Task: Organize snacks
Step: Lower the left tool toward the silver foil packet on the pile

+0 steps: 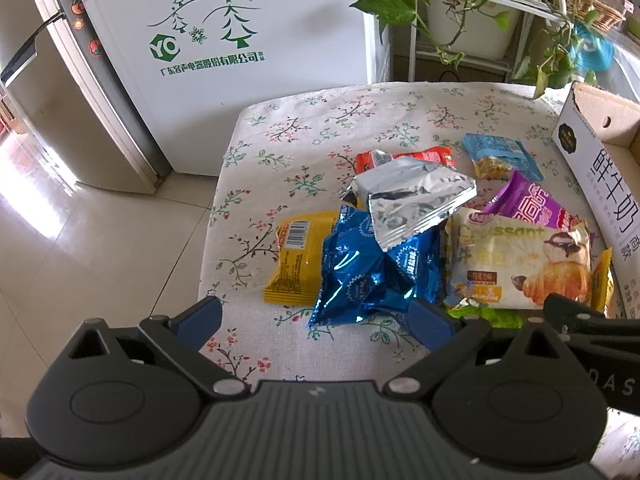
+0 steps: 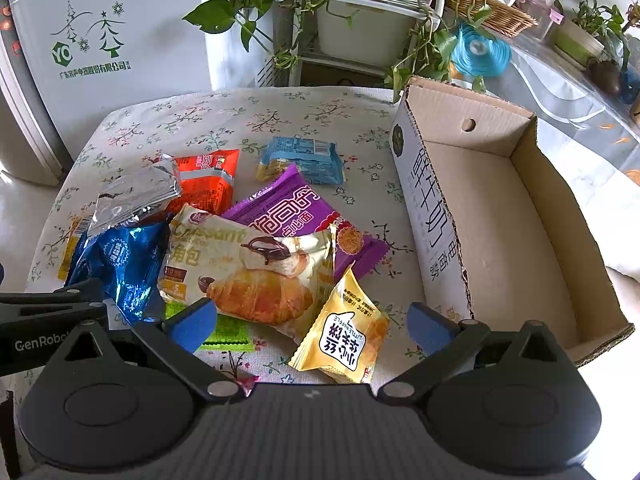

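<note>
Both our grippers, left [image 1: 316, 318] and right [image 2: 312, 322], hover with jaws apart over the snacks [image 2: 256, 264] heaped on the table [image 2: 304, 120], beside the empty box [image 2: 500, 216], presumably their destination.

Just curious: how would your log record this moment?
left gripper open | right gripper open | snacks piled on table | box empty
</note>
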Demonstrator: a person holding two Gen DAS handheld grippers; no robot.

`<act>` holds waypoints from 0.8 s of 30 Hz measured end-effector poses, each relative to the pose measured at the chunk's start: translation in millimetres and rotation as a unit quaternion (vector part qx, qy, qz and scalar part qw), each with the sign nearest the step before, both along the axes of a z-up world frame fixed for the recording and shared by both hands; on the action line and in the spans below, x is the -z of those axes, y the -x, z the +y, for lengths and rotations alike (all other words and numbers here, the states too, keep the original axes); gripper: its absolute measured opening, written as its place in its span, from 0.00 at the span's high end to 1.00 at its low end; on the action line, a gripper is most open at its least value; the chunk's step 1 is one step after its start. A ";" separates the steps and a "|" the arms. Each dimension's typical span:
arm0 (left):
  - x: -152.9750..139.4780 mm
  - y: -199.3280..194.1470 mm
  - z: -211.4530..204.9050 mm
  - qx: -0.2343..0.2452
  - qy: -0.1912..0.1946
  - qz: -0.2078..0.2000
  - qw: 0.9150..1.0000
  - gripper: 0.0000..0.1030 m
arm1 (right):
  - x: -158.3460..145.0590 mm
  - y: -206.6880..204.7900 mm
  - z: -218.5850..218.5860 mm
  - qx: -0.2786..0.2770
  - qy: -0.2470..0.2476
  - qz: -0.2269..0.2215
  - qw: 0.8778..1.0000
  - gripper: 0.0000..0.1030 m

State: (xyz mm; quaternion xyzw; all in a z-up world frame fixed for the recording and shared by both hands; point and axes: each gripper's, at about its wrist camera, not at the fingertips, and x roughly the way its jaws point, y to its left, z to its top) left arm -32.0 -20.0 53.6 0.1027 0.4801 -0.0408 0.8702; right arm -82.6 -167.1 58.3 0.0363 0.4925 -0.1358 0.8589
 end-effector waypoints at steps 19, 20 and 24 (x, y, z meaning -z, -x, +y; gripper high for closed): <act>2.6 4.2 8.6 0.016 0.030 0.000 0.999 0.06 | 0.0 7.5 -3.6 -0.047 -0.043 -0.035 0.997 0.00; 2.8 4.1 8.7 0.016 0.032 0.001 0.999 0.06 | -0.1 7.7 -3.6 -0.048 -0.044 -0.035 0.997 0.00; 1.8 3.1 10.5 0.016 0.035 -0.004 0.999 0.06 | 0.0 10.6 -7.8 -0.048 -0.051 -0.036 0.997 0.00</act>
